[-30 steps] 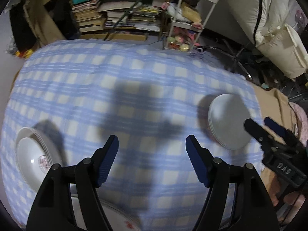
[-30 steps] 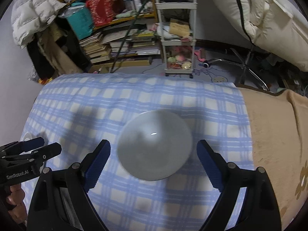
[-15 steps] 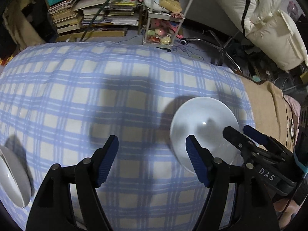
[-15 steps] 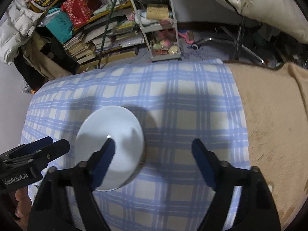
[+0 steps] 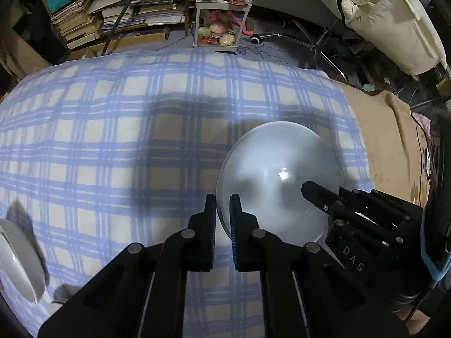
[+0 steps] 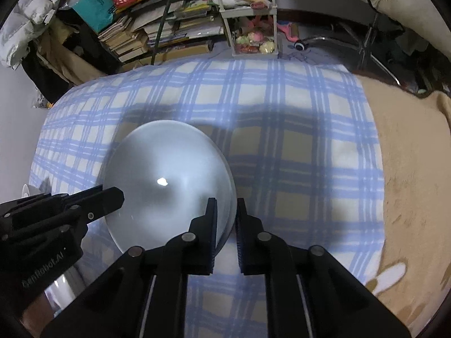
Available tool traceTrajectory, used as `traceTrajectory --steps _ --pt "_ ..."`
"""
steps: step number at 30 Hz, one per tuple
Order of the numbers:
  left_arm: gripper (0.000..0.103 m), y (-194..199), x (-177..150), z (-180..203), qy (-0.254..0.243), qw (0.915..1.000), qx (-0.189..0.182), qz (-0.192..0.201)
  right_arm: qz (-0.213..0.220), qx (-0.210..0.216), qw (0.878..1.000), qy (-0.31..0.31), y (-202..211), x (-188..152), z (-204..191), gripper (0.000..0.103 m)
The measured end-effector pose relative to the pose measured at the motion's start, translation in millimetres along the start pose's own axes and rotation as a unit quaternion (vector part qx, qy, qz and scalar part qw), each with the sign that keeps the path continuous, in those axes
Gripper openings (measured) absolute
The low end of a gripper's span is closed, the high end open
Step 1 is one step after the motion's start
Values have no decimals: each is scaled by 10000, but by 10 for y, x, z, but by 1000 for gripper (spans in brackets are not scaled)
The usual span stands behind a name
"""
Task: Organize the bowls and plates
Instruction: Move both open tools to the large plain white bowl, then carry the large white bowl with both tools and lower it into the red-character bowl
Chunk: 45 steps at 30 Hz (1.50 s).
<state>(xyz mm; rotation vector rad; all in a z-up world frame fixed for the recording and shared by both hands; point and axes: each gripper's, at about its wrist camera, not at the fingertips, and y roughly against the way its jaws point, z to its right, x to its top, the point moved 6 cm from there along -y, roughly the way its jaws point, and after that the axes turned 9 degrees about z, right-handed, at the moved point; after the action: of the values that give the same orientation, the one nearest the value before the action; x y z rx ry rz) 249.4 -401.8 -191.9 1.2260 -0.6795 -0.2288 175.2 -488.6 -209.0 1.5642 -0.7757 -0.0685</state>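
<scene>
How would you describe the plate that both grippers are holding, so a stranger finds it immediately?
On the blue checked cloth, look toward the edge beside the tan blanket. The round grey-white plate lies there, alone pinched at its rim from two sides.

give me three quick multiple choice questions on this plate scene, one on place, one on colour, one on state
1. Where does the left gripper grip the grey plate?
A. its left rim
B. its far rim
C. its centre

2. What colour is the checked cloth under the plate?
A. red and black
B. blue and cream
C. plain green

3. How does the right gripper stand?
A. wide open above the plate
B. closed on the plate's rim
C. holding a cup

Answers: 1 A, its fingers straddle the left edge; 2 B, blue stripes on cream squares; 3 B, the rim sits between its nearly closed fingers.
</scene>
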Motion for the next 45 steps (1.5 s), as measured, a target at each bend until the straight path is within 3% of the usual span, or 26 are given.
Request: traceTrajectory --steps 11,27,40,45 --pt "10 571 -140 -457 117 9984 463 306 207 324 9991 171 335 -93 -593 13" --pt "10 1488 -432 -1585 583 9890 1092 816 580 961 9910 734 692 -145 -2039 13" --pt "10 1847 -874 -2569 1011 9772 1571 1011 411 1476 9838 929 517 -489 -3084 13" --pt "10 1833 -1064 -2899 1502 9716 1492 1058 373 1505 9809 1174 411 -601 -3362 13"
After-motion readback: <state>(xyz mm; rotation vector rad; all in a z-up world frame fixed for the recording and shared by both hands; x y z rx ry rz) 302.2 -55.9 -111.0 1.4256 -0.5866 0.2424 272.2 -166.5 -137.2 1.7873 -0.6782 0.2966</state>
